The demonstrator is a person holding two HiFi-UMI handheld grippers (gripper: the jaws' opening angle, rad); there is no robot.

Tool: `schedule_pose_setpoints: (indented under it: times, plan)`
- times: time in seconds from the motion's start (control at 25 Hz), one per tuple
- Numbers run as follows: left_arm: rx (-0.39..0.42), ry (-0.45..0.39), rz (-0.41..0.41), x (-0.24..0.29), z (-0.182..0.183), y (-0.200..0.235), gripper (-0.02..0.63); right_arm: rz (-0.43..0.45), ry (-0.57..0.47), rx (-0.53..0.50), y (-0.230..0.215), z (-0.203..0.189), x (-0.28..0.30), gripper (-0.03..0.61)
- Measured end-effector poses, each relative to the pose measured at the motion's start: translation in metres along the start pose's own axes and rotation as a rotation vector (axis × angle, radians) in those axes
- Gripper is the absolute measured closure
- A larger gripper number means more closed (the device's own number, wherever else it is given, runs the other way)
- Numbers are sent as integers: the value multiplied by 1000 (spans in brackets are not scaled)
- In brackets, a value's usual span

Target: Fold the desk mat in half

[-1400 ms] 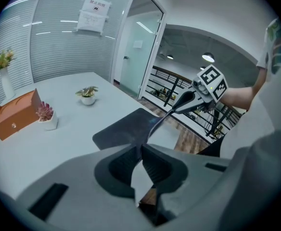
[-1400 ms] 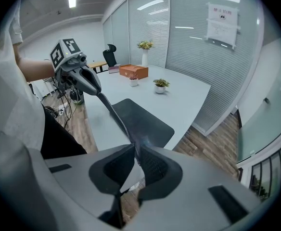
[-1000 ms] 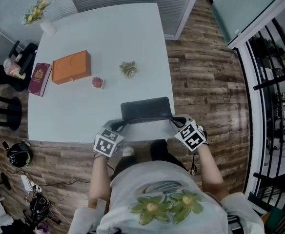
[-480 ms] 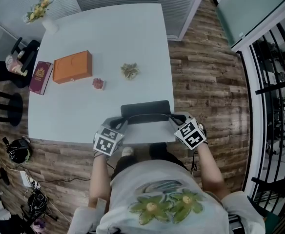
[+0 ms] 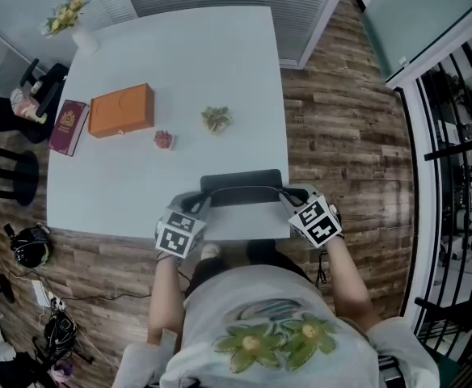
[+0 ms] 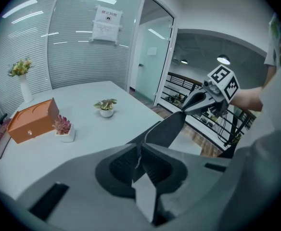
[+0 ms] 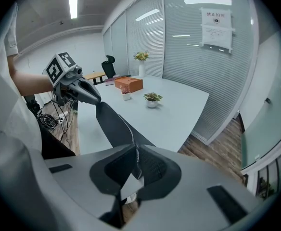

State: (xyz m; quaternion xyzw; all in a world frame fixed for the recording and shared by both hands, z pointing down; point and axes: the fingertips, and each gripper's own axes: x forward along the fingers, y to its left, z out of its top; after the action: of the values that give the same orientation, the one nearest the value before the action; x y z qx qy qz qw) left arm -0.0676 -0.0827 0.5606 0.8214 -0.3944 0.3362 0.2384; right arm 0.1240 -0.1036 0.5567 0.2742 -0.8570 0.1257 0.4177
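The dark desk mat (image 5: 242, 184) lies at the near edge of the white table (image 5: 179, 63), its near edge lifted and curling over the rest. My left gripper (image 5: 197, 206) is shut on the mat's near left corner, and my right gripper (image 5: 288, 196) is shut on the near right corner. In the left gripper view the mat's corner (image 6: 140, 174) sits pinched between the jaws, and the mat (image 6: 167, 129) stretches to the right gripper (image 6: 198, 100). The right gripper view shows the mat (image 7: 112, 121) running from its pinched corner (image 7: 132, 181) to the left gripper (image 7: 85, 91).
Farther back on the table stand an orange box (image 5: 120, 110), a dark red book (image 5: 65, 129), a small pink plant (image 5: 163, 139), a small green plant (image 5: 215, 119) and a flower vase (image 5: 66, 23). A chair (image 5: 34, 95) stands at the left; wood floor lies to the right.
Both grippers have carried the mat's lifted near edge slightly farther over the table, so less of the flat mat shows. Both grips hold.
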Motion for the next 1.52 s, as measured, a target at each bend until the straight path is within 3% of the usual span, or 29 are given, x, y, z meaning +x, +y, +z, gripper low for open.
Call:
schedule_pose_setpoints:
  times: [1.52]
  plan:
    - [-21,-56,94,7,25,21,586,-52,-88,22,-23,29,5,545]
